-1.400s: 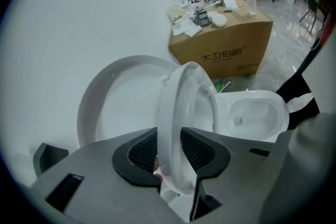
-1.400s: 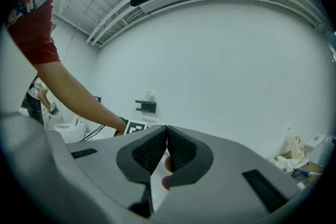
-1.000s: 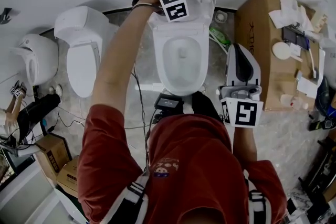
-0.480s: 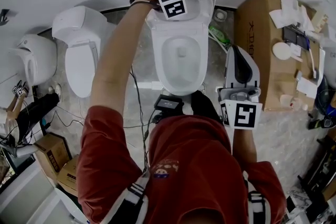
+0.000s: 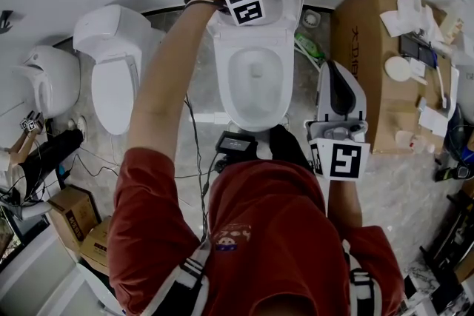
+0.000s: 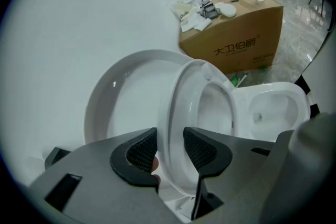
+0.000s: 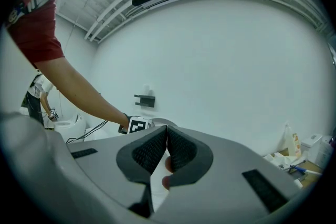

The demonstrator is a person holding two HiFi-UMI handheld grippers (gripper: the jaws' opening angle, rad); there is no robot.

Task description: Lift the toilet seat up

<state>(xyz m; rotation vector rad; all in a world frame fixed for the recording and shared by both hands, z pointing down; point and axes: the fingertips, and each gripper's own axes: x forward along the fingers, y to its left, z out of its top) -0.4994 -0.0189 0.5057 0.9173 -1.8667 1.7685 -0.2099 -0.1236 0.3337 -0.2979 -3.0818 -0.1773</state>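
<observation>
The white toilet seat (image 6: 179, 107) stands raised almost upright, close in front of the open lid (image 6: 126, 97) that leans on the wall. My left gripper (image 6: 169, 139) is shut on the seat's rim, one pad on each face. The bowl (image 5: 255, 78) lies uncovered below. In the head view the left gripper's marker cube (image 5: 243, 1) hides the jaws at the seat's left side. My right gripper (image 7: 167, 136) is shut with nothing in it. It is held level beside the bowl's right side (image 5: 337, 74), apart from the toilet.
A cardboard box (image 5: 385, 70) with loose clutter on top stands right of the toilet. A green bottle (image 5: 309, 48) lies between them. Two more white toilets (image 5: 118, 78) (image 5: 48, 81) stand to the left. A black device (image 5: 237, 144) and cables lie on the floor.
The left gripper has shifted slightly toward the wall with the seat in its jaws. The right gripper has not moved.
</observation>
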